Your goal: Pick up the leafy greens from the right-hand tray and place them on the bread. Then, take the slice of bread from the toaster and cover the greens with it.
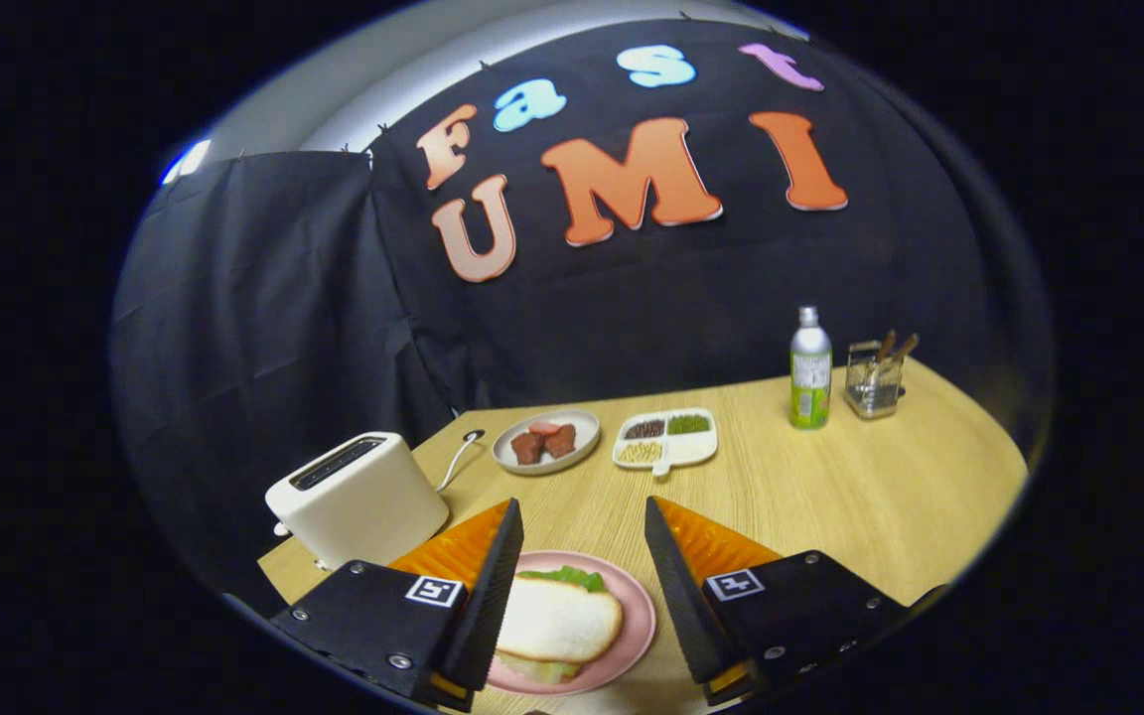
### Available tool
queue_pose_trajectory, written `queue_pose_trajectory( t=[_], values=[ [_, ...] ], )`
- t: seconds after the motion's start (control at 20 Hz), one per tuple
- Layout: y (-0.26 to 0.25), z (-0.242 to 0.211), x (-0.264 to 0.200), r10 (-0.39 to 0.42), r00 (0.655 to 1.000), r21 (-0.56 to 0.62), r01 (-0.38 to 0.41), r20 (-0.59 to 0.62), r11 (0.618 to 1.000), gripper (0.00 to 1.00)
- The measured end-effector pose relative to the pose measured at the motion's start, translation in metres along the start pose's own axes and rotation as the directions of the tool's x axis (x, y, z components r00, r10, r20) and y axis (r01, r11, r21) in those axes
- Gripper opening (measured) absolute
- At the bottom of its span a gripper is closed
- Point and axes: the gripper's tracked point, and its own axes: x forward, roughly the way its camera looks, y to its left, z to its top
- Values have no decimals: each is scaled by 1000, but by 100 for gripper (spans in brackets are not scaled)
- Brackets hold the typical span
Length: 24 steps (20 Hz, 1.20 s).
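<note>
My gripper (pixel 580 521) is open above the wooden table, its two black fingers (pixel 489 596) spread wide with nothing held. Between and below them lies a pink plate (pixel 638 626) carrying a sandwich: a white bread slice (pixel 558 620) on top, leafy greens (pixel 566 575) peeking out at its far edge, another slice underneath. A white toaster (pixel 357 499) stands to the left, just beyond the left finger; its slots look dark. Orange trays (pixel 455 551) show behind both fingers.
Farther back are a white plate with reddish meat pieces (pixel 545 442) and a divided white dish of beans (pixel 665 438). A green-labelled bottle (pixel 810 369) and a clear holder with sticks (pixel 874 377) stand at the far right. The toaster's cord (pixel 459 458) trails behind it.
</note>
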Motion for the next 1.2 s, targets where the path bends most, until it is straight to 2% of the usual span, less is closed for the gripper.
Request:
queue_pose_trajectory(
  t=[0.2,0.45,0.8,1.2],
  values=[
    [-3,49,-11,-60,979,-83,78,192,993,83],
    [0,83,-27,-104,939,-99,143,327,985,89],
    [13,86,-33,-141,920,-107,192,365,975,95],
    [22,82,-32,-131,914,-116,188,383,975,95]
  ],
)
